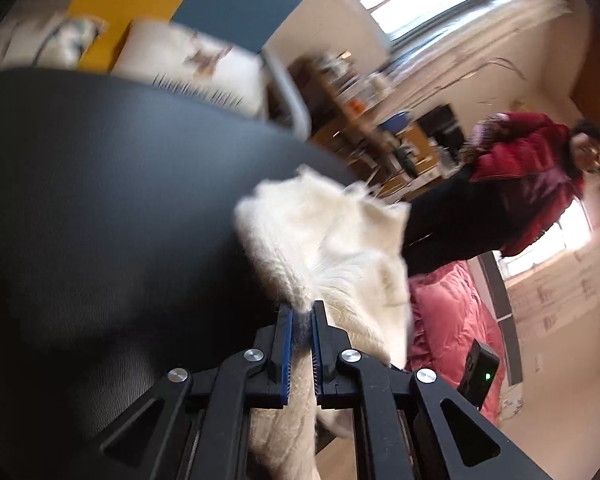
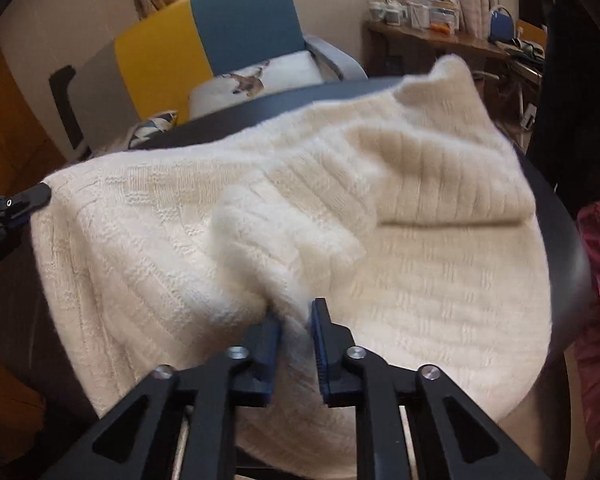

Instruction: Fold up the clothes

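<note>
Cream ribbed knit filled most of what we saw: a sweater [image 2: 228, 208] spread over a round black table [image 2: 568, 240], its folded collar lying ahead and to the right of our right gripper [image 2: 294, 312]. We had that gripper's blue pads [image 2: 319, 332] pressed in on a raised bunch of the fluffy knit, which humped up just ahead of the fingertips; its jaws were narrowed onto the wool, not fully together. At the far left edge of the sweater, well apart from the right gripper, we could see the black tip of our left gripper [image 2: 16, 204] touching the fabric's border.

From the left wrist, our left gripper [image 1: 302, 312] was clamped on a thin edge of the same sweater [image 1: 328, 240]; its blue pads [image 1: 286, 332] stood nearly together with the knit pinched between them. The cloth rose ahead of the fingertips in a blurred tuft and also hung down below the jaws. To the left of this gripper lay the bare black table top [image 1: 100, 220]. Beyond and to the right, a person in a red jacket [image 1: 528, 176] stood near a pink quilted cover [image 1: 452, 320]. Farther off, past the table, we made out a yellow and blue chair [image 2: 204, 36] with a printed cushion [image 2: 256, 78], and a cluttered wooden desk [image 2: 452, 40].
</note>
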A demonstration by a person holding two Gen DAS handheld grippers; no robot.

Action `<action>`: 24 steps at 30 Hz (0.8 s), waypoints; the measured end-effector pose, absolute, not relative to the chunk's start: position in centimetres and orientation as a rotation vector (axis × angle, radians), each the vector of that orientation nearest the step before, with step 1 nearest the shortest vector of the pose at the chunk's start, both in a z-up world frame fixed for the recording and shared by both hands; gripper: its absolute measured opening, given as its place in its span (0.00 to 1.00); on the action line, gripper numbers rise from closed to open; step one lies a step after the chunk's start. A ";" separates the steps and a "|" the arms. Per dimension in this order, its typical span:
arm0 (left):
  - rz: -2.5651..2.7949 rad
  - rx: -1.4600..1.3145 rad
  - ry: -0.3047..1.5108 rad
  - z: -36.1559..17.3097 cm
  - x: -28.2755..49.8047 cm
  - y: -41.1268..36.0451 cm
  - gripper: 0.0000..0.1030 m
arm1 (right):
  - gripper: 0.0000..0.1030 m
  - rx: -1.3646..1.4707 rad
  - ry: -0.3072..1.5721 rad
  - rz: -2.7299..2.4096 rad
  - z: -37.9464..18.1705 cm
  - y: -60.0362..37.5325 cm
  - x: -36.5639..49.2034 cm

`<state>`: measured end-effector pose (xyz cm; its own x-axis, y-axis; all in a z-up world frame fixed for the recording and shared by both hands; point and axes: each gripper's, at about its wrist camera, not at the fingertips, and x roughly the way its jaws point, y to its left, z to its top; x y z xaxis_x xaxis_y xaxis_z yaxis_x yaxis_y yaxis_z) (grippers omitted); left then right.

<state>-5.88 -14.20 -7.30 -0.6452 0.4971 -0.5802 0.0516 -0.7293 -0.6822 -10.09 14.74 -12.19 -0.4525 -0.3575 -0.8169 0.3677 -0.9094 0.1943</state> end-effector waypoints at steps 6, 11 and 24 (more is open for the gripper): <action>2.439 -1.179 -0.982 -5.5 -6.3 -13.9 0.08 | 0.38 1.302 0.203 -2.418 -8.8 14.6 -14.2; 2.450 -1.207 -1.002 -6.9 -4.9 -14.9 0.08 | 0.42 1.428 0.025 -2.326 -10.4 13.9 -19.7; 2.474 -1.248 -0.982 -9.3 -3.1 -15.1 0.08 | 0.17 1.741 -0.292 -2.318 -16.5 12.6 -25.4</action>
